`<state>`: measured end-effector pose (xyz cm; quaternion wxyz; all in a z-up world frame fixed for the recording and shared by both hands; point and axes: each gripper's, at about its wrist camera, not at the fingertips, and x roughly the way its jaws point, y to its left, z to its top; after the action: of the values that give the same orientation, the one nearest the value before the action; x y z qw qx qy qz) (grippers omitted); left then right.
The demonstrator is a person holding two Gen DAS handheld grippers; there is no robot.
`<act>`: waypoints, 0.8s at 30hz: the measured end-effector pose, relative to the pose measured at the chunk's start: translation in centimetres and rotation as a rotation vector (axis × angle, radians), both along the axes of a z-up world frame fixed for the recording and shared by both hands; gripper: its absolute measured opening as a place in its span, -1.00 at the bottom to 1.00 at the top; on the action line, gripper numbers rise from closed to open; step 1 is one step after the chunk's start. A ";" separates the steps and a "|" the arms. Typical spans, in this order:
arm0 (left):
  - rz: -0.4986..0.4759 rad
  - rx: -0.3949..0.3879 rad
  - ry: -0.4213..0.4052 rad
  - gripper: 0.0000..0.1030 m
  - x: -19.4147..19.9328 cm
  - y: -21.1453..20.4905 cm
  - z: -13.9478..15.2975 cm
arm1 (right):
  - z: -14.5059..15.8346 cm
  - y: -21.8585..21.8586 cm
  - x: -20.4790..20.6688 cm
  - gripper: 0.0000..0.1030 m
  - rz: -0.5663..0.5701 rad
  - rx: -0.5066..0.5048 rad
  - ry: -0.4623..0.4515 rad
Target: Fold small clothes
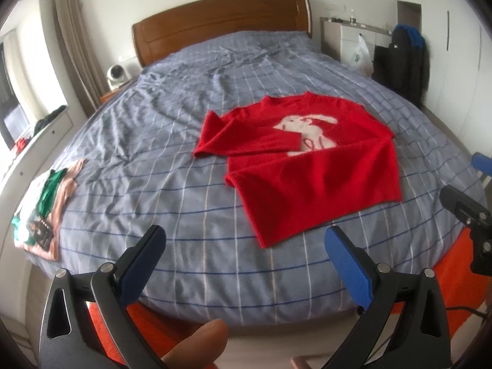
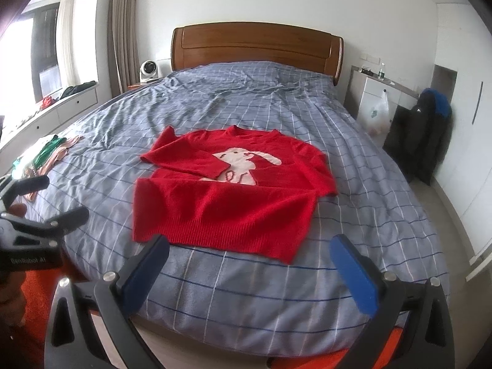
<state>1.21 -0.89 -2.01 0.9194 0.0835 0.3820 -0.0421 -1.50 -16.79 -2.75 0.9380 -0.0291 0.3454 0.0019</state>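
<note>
A red sweater [image 1: 310, 172] [image 2: 227, 203] with a white rabbit on the chest lies flat on the bed, both sleeves folded in across its front. My left gripper [image 1: 246, 243] is open above the foot of the bed, short of the sweater's hem, with nothing between its blue pads. My right gripper [image 2: 249, 252] is open too, just short of the hem and empty. The left gripper [image 2: 52, 196] also shows at the left edge of the right wrist view, and part of the right gripper's body at the right edge of the left wrist view.
The blue checked bedcover [image 1: 172, 141] [image 2: 353, 160] spreads around the sweater. A pile of pink and green clothes [image 1: 46, 206] [image 2: 49, 150] sits at the bed's left edge. Wooden headboard [image 2: 255, 46] at the back, dark jackets on a chair [image 2: 421, 141] to the right, orange floor below.
</note>
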 end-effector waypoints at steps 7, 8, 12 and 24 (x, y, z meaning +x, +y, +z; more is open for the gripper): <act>-0.002 -0.008 0.013 1.00 -0.1 0.0 -0.2 | 0.1 -0.2 0.0 1.00 -0.006 -0.001 0.002; -0.002 -0.010 0.014 1.00 -0.2 0.1 -0.2 | 0.2 -0.2 0.0 1.00 -0.006 -0.003 0.001; -0.003 -0.012 0.015 1.00 -0.2 0.1 -0.2 | 0.2 -0.3 -0.1 1.00 -0.008 -0.003 -0.001; -0.008 -0.014 0.021 1.00 -0.3 0.1 -0.2 | 0.0 0.2 0.1 1.00 -0.007 -0.003 0.013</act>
<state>0.88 -0.77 -2.25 0.9158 0.0782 0.3909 -0.0490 -1.44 -16.55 -2.73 0.9357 -0.0291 0.3516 -0.0018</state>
